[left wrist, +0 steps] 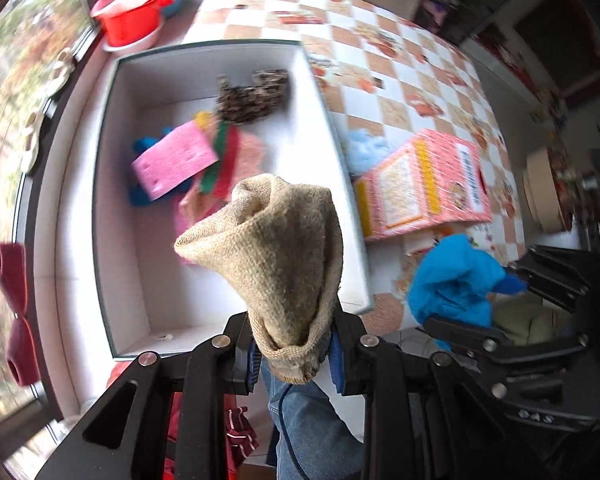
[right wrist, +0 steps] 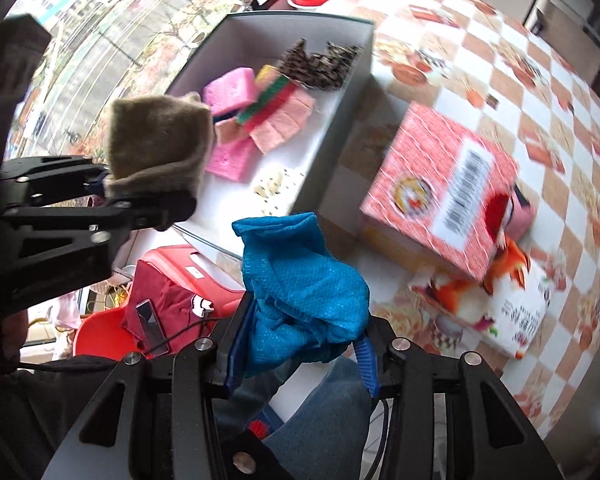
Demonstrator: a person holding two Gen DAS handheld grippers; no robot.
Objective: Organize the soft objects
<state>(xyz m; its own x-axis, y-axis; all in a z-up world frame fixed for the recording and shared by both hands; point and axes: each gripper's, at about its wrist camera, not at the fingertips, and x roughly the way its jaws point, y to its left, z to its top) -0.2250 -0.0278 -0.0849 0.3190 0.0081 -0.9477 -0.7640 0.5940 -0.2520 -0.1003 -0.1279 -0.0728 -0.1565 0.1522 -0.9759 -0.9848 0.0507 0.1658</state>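
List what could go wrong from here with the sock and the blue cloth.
1. The left gripper pinches only the cuff of the tan sock; its loose end may catch the box rim or drape outside it.
2. The right gripper grips the bunched blue cloth beside the box, over the table edge; released here, it would likely miss the box.
3. The two grippers are close together and might bump.

Both views are bright with soft daylight that comes from the window [left wrist: 16, 92] at the left of each frame. Motion blur smears the checked tablecloth [right wrist: 520, 92] and the pink carton [right wrist: 444, 196]. The fisheye lens bends the edges strongly, and the corners are dark.
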